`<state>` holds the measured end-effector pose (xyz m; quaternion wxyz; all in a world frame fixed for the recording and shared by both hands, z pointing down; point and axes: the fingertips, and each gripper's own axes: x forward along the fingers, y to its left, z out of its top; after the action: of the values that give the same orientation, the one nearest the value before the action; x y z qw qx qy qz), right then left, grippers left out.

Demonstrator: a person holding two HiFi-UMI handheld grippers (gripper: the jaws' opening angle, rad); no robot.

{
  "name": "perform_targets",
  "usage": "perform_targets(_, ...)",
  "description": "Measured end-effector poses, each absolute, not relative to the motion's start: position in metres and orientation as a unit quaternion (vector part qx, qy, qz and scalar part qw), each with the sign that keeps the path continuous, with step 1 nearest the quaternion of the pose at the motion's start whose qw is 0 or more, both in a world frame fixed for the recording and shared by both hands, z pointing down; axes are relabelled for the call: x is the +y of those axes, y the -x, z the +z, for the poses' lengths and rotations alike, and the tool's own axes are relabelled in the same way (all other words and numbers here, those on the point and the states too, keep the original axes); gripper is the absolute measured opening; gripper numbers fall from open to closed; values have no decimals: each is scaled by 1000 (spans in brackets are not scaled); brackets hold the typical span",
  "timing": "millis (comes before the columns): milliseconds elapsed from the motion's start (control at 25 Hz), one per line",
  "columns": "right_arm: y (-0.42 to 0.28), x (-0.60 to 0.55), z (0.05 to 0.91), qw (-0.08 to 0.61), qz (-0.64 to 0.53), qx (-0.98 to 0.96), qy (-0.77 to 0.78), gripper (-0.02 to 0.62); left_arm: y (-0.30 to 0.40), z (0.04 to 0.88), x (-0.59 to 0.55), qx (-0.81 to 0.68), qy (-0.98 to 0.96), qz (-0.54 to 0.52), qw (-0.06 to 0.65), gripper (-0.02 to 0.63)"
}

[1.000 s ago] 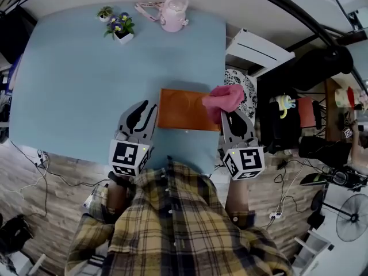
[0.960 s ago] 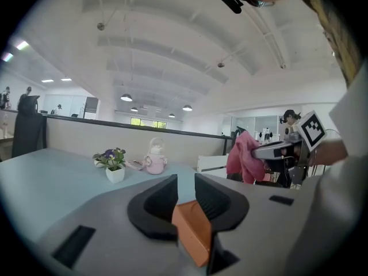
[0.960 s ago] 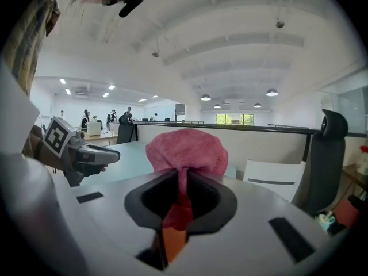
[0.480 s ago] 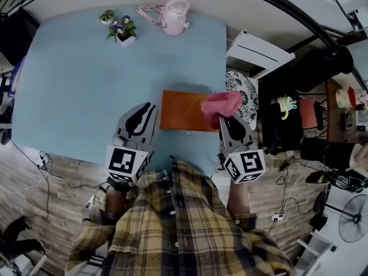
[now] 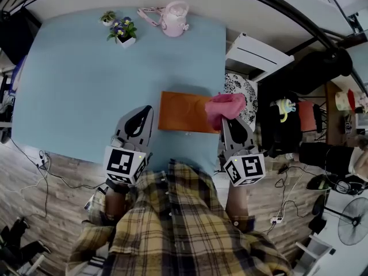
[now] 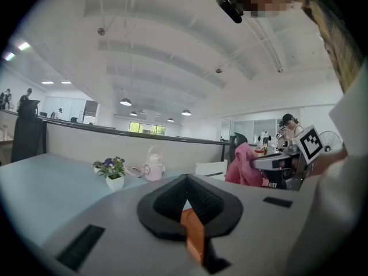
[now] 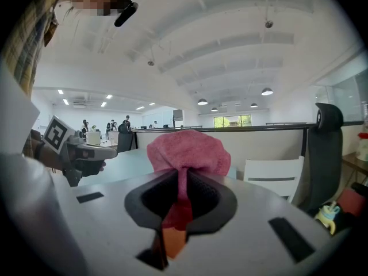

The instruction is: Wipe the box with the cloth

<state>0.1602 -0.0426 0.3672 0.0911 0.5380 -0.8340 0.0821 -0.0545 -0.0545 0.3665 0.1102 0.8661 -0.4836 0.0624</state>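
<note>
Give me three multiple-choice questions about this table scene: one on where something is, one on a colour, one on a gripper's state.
1. Where on the light blue table is the pink kettle-shaped bottle? A far edge; B near edge; C middle.
2. What colour is the flat rectangular box? A green; B orange; C white.
3. The right gripper is: A open, empty; B shut, empty; C shut on the pink cloth.
Answers: 1 A, it stands by the far edge; 2 B, its top shows orange; 3 C, cloth is pinched between its jaws.

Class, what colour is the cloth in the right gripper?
Pink. The cloth shows best in the right gripper view.
</note>
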Motion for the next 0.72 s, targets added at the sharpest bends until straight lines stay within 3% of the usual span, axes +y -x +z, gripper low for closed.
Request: perform_targets(720,-163,-46,372,105,82,-827,-546,46,50,374,-64,-472,-871,80,111,-11)
